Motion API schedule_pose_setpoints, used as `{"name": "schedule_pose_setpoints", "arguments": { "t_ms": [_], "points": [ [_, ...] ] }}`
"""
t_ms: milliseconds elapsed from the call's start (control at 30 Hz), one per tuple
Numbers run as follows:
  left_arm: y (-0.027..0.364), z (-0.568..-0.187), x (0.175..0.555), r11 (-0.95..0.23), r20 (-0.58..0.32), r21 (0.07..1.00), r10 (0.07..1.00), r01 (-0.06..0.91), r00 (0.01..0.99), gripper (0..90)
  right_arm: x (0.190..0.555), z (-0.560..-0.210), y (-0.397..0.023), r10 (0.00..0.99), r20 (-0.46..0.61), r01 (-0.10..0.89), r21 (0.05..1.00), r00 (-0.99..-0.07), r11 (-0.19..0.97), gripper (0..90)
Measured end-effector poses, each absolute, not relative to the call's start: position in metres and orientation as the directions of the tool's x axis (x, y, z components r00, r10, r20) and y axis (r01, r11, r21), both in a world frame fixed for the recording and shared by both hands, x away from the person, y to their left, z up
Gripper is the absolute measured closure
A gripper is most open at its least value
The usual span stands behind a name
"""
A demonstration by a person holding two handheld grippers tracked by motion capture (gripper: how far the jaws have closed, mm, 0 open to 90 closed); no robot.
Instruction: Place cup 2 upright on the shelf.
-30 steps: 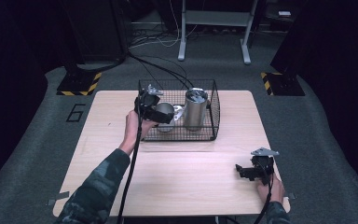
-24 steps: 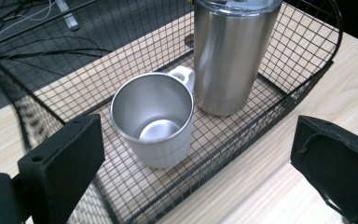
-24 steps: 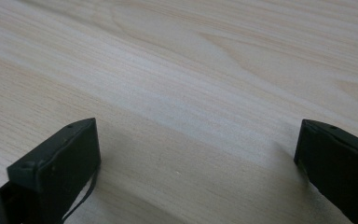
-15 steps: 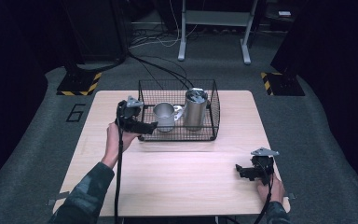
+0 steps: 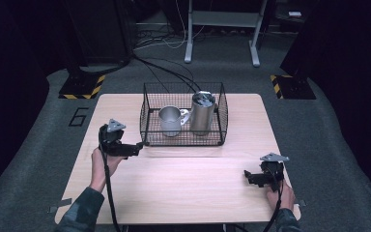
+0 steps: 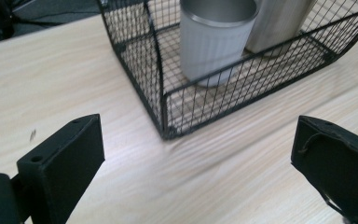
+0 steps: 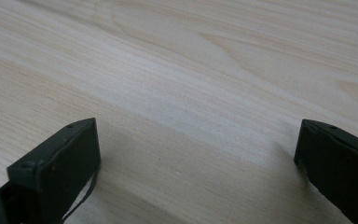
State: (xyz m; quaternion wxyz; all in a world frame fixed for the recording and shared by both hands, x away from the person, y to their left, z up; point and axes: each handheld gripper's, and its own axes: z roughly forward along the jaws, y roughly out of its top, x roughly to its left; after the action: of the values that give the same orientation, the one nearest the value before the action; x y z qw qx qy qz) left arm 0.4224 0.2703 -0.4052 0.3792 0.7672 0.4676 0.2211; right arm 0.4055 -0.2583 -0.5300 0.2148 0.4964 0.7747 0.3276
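Note:
A black wire basket stands at the back middle of the wooden table. Inside it sit a steel mug with a handle and a taller steel tumbler, both upright. My left gripper is open, low over the table just off the basket's front left corner; the left gripper view shows the mug through the mesh and nothing between the jaws. Near the table's front right my right gripper is open over bare wood.
Beyond the table lie grey carpet, black cables, a metal stand's legs and yellow-black striped floor plates. A "6" mark is on the floor at the left.
My left gripper has drawn back out of the basket, leftward and toward the person, down to the table by the basket's front left corner. The mug stays inside. The right gripper has not moved.

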Motion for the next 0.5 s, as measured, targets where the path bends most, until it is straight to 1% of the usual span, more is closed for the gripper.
{"name": "schedule_pose_setpoints", "arguments": {
  "t_ms": [233, 333, 500],
  "points": [
    [0.292, -0.437, 0.410, -0.231, -0.049, 0.766, 0.909, 0.599, 0.414, 2.3, 0.405, -0.530, -0.258, 0.910, -0.008, 0.629, 0.720, -0.415, 0.293, 0.0],
    [0.300, -0.453, 0.404, -0.224, -0.078, 0.756, 0.902, 0.615, 0.425, 2.2, 0.405, -0.530, -0.258, 0.910, -0.008, 0.629, 0.720, -0.415, 0.293, 0.0],
    [0.313, -0.483, 0.400, -0.197, -0.103, 0.730, 0.915, 0.654, 0.391, 1.7, 0.406, -0.530, -0.258, 0.910, -0.008, 0.627, 0.722, -0.415, 0.293, 0.0]
  ]
}}
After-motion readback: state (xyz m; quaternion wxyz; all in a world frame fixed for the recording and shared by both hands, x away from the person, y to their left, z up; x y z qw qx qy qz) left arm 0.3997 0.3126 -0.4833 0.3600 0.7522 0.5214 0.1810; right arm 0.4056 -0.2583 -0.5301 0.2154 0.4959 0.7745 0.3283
